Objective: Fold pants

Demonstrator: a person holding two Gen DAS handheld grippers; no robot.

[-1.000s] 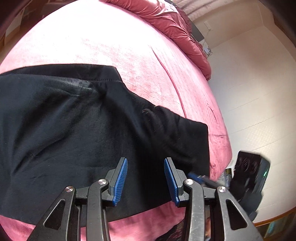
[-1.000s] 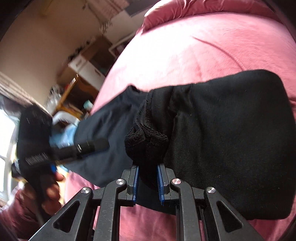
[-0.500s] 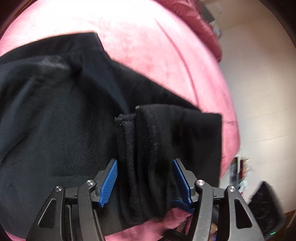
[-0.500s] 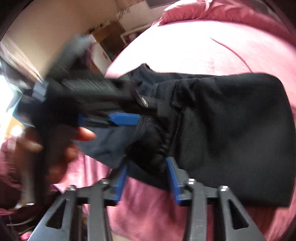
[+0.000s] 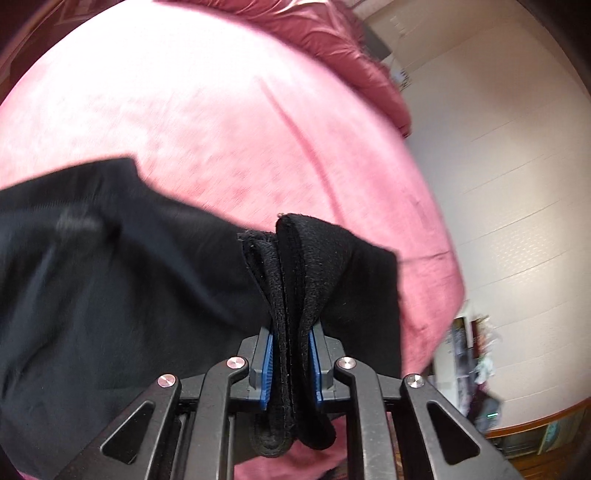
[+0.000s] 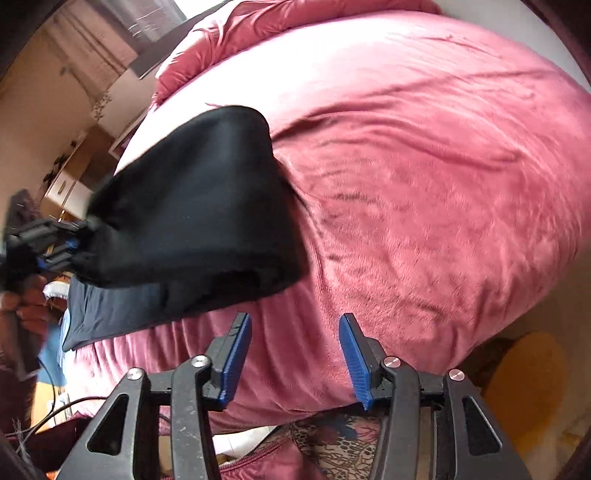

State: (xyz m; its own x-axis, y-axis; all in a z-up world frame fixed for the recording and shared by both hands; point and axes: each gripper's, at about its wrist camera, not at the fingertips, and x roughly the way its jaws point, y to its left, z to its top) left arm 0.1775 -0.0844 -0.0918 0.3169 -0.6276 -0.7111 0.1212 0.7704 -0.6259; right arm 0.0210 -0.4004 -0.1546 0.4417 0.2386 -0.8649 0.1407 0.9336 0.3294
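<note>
Black pants (image 5: 110,277) lie folded on a pink bed (image 5: 221,110). My left gripper (image 5: 291,330) is closing, and its blue pads press on a bunched, thick edge of the pants, which is lifted a little off the cover. The right wrist view shows the same pants (image 6: 192,206) at the left, with the left gripper (image 6: 55,247) clamped on their near end. My right gripper (image 6: 294,319) hangs over bare pink cover (image 6: 424,184) to the right of the pants. Its jaws are opening and nothing is between them.
A crumpled pink duvet (image 5: 332,33) lies at the far end of the bed. Pale floor (image 5: 498,184) runs along the bed's right side. A person's hand (image 6: 22,306) holds the left gripper. Wooden furniture (image 6: 74,173) stands at the left, a yellow rug (image 6: 524,380) at the lower right.
The left gripper closed on the bunched edge of the pants and lifted it. The right gripper let go of that edge, opened and swung right, off the pants.
</note>
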